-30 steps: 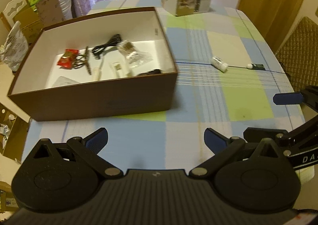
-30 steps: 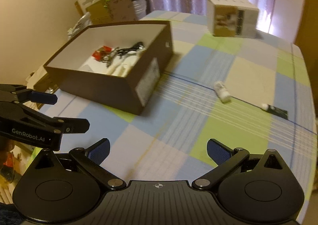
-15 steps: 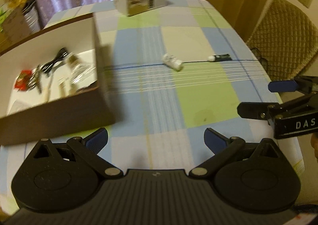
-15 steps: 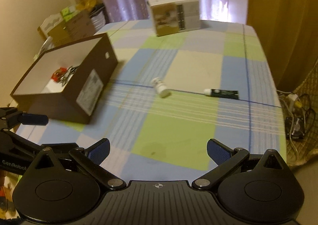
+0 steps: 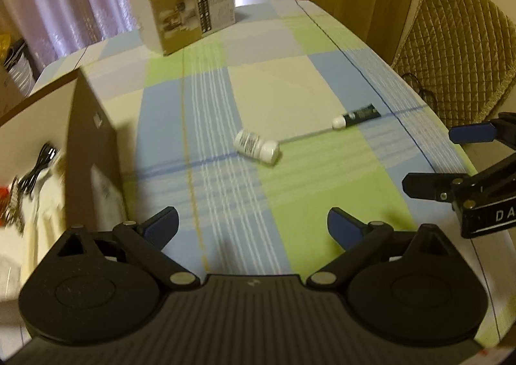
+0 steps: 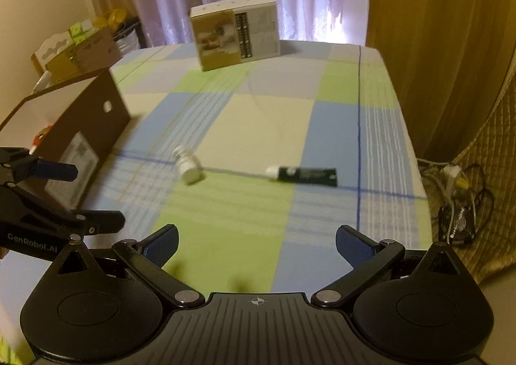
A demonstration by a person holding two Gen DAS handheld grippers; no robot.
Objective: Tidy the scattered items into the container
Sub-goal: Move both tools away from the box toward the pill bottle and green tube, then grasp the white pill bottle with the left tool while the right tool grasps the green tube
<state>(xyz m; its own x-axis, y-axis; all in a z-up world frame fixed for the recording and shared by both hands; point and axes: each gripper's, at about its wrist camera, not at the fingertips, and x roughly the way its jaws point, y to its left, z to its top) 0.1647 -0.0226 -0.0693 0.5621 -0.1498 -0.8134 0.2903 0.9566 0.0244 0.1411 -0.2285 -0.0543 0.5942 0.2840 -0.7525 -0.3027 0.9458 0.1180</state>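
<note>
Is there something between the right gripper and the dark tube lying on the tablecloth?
Nothing visible. The right gripper is open, and only bare checked tablecloth lies between it and the dark tube. The white bottle lies apart, left of that path.

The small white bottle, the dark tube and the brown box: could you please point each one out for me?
small white bottle (image 5: 256, 146), left wrist view, on its labelled body.
dark tube (image 6: 306, 174), right wrist view, mid-body.
brown box (image 6: 87, 126), right wrist view, outer end wall.
</note>
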